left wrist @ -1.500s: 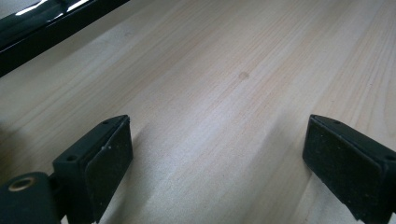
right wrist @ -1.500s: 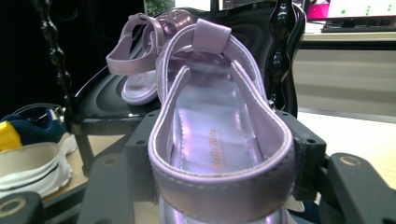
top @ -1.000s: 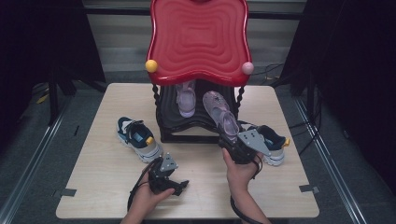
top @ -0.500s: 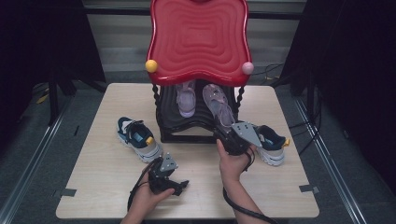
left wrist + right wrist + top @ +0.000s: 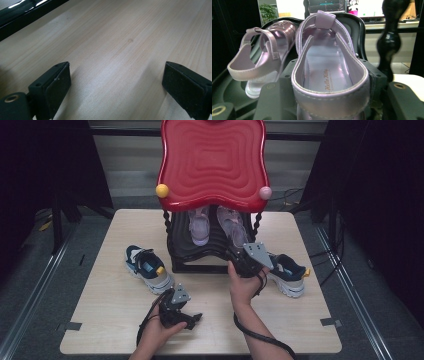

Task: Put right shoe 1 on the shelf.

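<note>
On the black rack [image 5: 200,255], my right gripper [image 5: 329,100] jaws clamp the sandal [image 5: 329,75] heel; it could knock its twin [image 5: 262,60]; my left gripper [image 5: 117,90] gapes, empty.

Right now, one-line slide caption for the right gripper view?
Right gripper clamps the heel of a lilac sandal, sliding it beside its twin on the black shelf.

2 sandals [image 5: 215,222] on rack shelf [image 5: 200,251]; 1 sneaker [image 5: 148,268] left of rack, 1 sneaker [image 5: 287,272] right.
</note>
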`<state>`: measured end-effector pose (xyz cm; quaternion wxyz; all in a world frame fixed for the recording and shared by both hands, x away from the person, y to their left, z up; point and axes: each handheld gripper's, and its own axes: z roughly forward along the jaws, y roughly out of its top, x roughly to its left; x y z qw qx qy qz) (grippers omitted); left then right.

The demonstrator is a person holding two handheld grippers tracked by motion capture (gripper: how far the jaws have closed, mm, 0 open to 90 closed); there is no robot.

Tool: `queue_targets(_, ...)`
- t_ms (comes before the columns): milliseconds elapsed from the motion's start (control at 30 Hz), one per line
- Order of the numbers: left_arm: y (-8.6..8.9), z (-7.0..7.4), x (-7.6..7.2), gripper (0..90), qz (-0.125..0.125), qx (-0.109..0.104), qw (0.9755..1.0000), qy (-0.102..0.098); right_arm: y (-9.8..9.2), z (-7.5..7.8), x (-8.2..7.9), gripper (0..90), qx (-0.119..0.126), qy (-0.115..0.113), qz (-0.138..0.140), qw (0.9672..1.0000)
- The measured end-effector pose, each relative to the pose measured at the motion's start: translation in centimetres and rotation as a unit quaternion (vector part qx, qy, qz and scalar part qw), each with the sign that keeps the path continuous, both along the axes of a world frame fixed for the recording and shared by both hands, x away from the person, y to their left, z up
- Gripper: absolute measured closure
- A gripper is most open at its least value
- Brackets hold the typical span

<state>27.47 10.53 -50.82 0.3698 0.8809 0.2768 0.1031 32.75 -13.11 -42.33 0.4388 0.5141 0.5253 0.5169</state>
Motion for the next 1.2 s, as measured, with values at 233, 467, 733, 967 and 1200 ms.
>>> queue_targets(233, 0.0, 0.0, 0.0, 8.1, 0.000, 0.000, 1.0000, 0.000, 1.2, 0.0, 0.4, 41.1, 0.010, 0.003, -0.009, 0.9999)
queue_targets(467, 0.0, 0.0, 0.0, 8.1, 0.000, 0.000, 1.0000, 0.000, 2.6, 0.2, 1.2, 41.0, 0.009, -0.003, -0.027, 0.9996)
queue_targets(733, 0.0, 0.0, 0.0, 8.1, 0.000, 0.000, 1.0000, 0.000, 3.3, 1.1, 2.9, 40.9, 0.009, -0.012, -0.048, 0.9988)
queue_targets(967, 0.0, 0.0, 0.0, 8.1, 0.000, -0.001, 1.0000, -0.001, 3.7, 1.7, 4.1, 40.9, 0.008, -0.015, -0.056, 0.9983)
queue_targets(1200, 0.0, 0.0, 0.0, 8.1, 0.000, 0.000, 1.0000, -0.001, 3.8, 1.7, 4.7, 40.8, 0.008, -0.009, -0.063, 0.9979)
